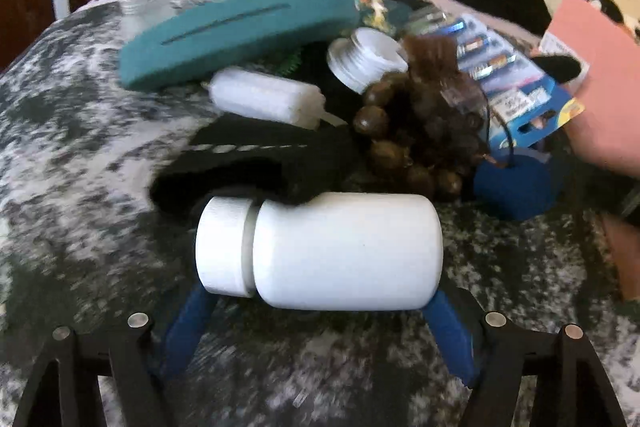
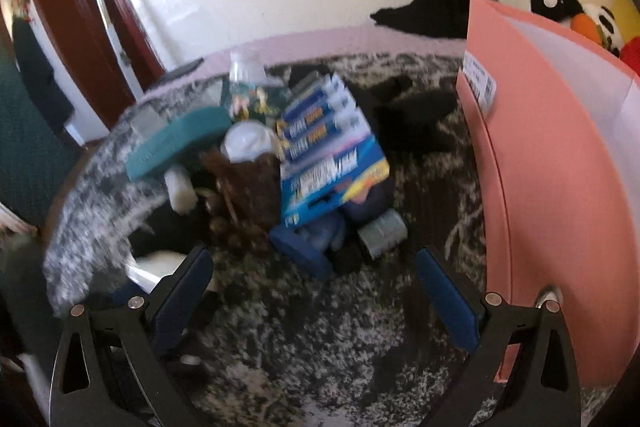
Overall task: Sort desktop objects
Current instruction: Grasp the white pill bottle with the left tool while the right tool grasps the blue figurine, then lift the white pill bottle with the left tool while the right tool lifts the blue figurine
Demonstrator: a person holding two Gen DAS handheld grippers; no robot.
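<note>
A white pill bottle (image 1: 332, 251) lies sideways, cap to the left, between the blue fingers of my left gripper (image 1: 316, 307), which is shut on it just above the mottled grey-black cloth (image 1: 80, 131). Behind it sits a pile: a teal flat box (image 1: 236, 31), a white cylinder (image 1: 266, 97), an open white jar (image 1: 366, 59), brown beads (image 1: 412, 131), a blue battery pack (image 1: 508, 75) and a blue round piece (image 1: 516, 187). My right gripper (image 2: 316, 279) hangs open over the cloth, short of the battery pack (image 2: 328, 155) and the blue piece (image 2: 308, 247).
A tall pink box (image 2: 552, 187) stands close on the right, beside my right gripper. A grey roll (image 2: 384, 231) lies beyond the blue piece. Plush toys (image 2: 592, 23) and a black item (image 2: 436, 7) lie at the back by the wall. A door (image 2: 80, 7) is at the left.
</note>
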